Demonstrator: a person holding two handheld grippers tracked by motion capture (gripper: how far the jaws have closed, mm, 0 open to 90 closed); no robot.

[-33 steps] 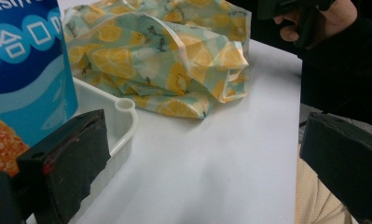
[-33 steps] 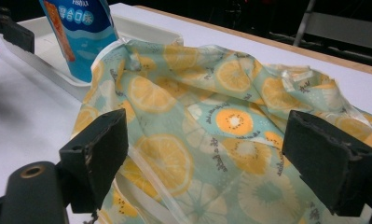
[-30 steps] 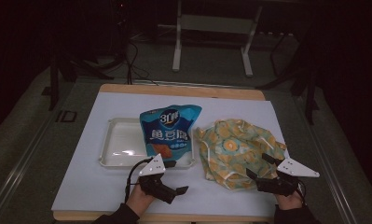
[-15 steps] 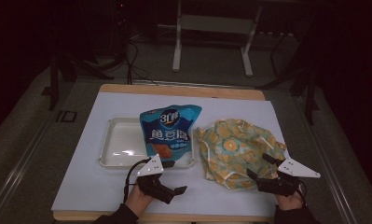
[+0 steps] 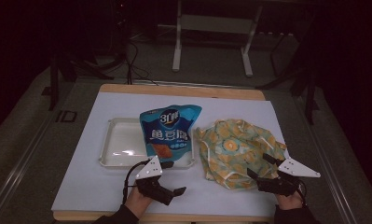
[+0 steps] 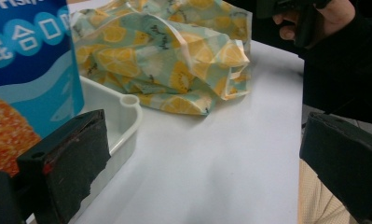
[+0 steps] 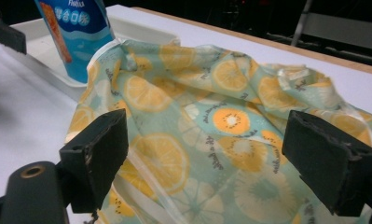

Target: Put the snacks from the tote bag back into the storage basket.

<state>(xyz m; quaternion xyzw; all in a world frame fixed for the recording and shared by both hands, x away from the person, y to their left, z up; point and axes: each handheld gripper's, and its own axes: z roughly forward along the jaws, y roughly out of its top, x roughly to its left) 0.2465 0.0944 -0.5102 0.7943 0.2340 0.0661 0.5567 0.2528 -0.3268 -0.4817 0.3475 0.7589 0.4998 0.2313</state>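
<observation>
Since one second ago almost nothing has moved: the left gripper has shifted only a very little toward 3 o'clock, and the right gripper stays at the same place, while the bags lie as before. On the white table, the blue snack bag lies with its lower part across the right end of the white tray, a bit to 11 o'clock from the middle of the table. Just beside it, at 3 o'clock from it, lies the crumpled lemon-print bag, and in the left gripper view its edge comes very near to the corner of the tray, though I cannot tell if they touch. The left gripper rests near the front edge, at 6 o'clock from the snack bag, with its jaws spread wide and nothing between them; in its own view one jaw stands just beside the tray's rim. The right gripper is at 5 o'clock from the lemon-print bag, its jaws also spread wide and pointing to 10 o'clock at the near border of this bag. In the right gripper view the printed fabric lies in the gap between the jaws, but they do not press it.
</observation>
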